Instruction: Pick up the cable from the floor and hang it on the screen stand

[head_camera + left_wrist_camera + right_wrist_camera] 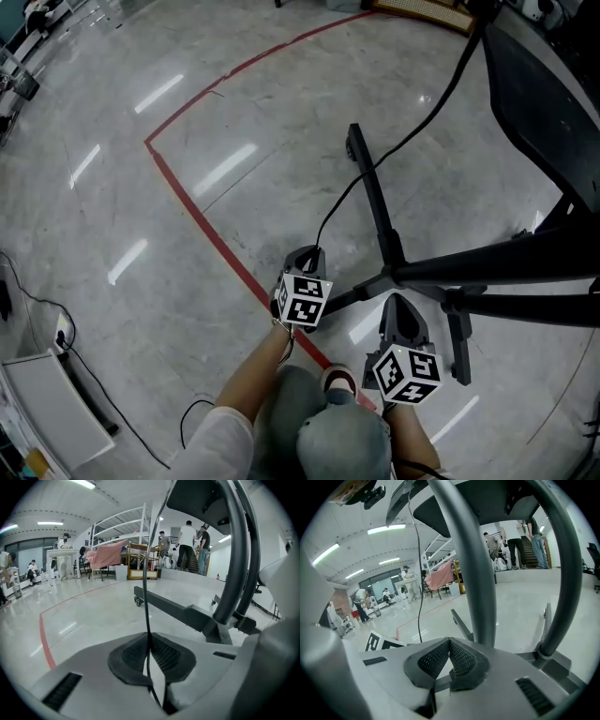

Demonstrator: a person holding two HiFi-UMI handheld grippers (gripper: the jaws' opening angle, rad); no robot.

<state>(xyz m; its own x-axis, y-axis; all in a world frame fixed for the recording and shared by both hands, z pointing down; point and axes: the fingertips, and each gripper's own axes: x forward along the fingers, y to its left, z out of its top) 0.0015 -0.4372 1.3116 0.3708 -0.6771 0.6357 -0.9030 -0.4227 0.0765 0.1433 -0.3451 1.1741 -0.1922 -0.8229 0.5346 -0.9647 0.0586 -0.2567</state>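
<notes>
- Grey polished floor (281, 103) fills the head view, and we note glare streaks across it.
- Black screen stand (392, 272) takes up the right half of that view. One wheeled leg reaches toward upper centre, and heavy bars run off the right edge.
- Red tape line (202, 220) turns a corner at upper left and runs diagonally down to lower centre, passing just beside the left gripper.
- Black cable (412, 131) comes down from the upper right, crosses the stand's leg and ends at the left gripper near frame centre.
- Left gripper (307, 253) sits at lower centre. In its own view we find the jaws closed on the cable, which is pinched between the ribbed pads (133, 653) and rises straight up the frame.
- Right gripper (401, 305) sits just to the right, at the stand's hub. Its own view shows the jaws closed tip to tip with nothing between them, and the stand's poles stand close ahead.
</notes>
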